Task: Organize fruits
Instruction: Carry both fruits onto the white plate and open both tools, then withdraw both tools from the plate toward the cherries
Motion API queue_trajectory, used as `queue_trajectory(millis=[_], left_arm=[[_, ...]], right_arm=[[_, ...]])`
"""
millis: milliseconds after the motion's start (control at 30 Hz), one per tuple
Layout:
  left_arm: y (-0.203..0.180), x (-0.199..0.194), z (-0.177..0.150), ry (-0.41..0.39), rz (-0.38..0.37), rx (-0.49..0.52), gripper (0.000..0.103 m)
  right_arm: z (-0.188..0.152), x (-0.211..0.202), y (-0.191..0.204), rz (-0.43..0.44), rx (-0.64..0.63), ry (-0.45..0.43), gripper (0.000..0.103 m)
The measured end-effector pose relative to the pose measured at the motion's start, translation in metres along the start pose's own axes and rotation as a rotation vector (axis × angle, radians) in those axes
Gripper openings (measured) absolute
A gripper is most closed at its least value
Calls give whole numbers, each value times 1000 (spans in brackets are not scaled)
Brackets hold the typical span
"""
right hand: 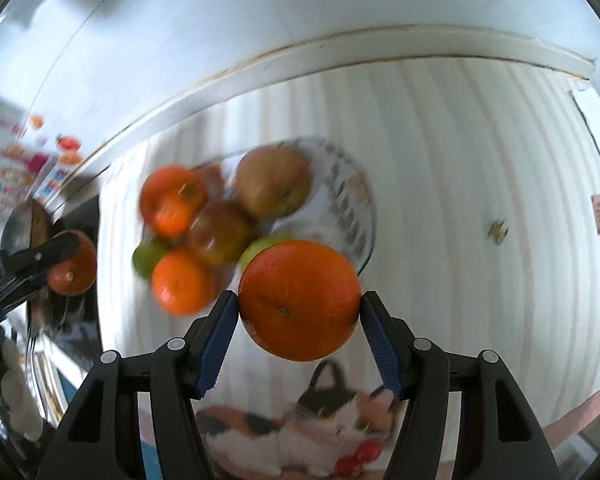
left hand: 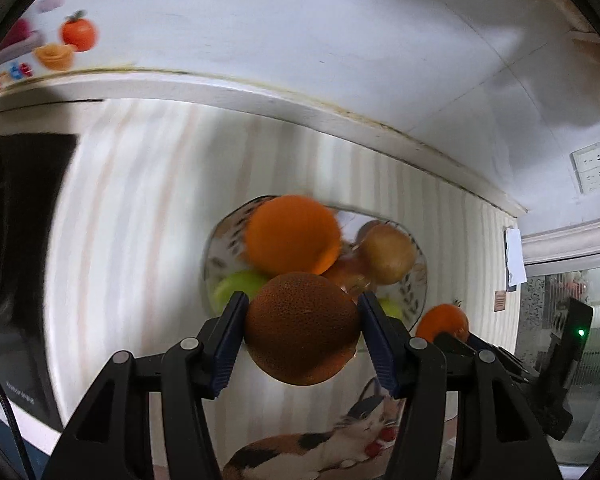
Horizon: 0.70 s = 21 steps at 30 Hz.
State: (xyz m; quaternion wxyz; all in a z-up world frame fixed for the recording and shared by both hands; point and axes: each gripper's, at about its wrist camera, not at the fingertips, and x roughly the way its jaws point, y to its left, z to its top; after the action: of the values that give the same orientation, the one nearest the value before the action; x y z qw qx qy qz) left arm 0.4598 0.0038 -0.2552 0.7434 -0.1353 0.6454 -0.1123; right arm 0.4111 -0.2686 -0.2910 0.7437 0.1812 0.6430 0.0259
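Note:
My left gripper is shut on an orange and holds it above the striped cloth, just in front of a glass fruit bowl. My right gripper is shut on another orange, also near that bowl. The bowl holds an orange, a brownish pear, a reddish apple and green fruit. In the right wrist view two oranges lie in it. The left gripper with its orange shows at the left of the right wrist view. The right gripper's orange shows in the left wrist view.
A striped tablecloth with a cat picture covers the table. A white wall ledge runs behind it. A dark appliance stands at the left. A wall socket is at the right.

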Motion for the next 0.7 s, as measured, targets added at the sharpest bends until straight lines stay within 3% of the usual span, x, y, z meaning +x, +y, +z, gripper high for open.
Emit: queue_trajectory(millis=[167, 500, 533, 600, 633, 700], left_arm=[[-20, 36, 14, 55, 19, 33, 54], [-31, 71, 18, 130, 79, 52, 54], [-30, 73, 17, 141, 78, 45, 54], [-27, 70, 17, 135, 73, 34, 56], [-27, 68, 18, 124, 79, 33, 61], [-28, 61, 19, 104, 81, 40, 75]], right_arm=[[27, 16, -8, -53, 17, -3, 66], [44, 48, -4, -77, 27, 31, 67], [44, 51, -7, -54, 47, 47, 69], [44, 54, -7, -36, 55, 47, 84], [44, 53, -7, -29, 57, 42, 96], [44, 49, -6, -20, 60, 36, 97]])
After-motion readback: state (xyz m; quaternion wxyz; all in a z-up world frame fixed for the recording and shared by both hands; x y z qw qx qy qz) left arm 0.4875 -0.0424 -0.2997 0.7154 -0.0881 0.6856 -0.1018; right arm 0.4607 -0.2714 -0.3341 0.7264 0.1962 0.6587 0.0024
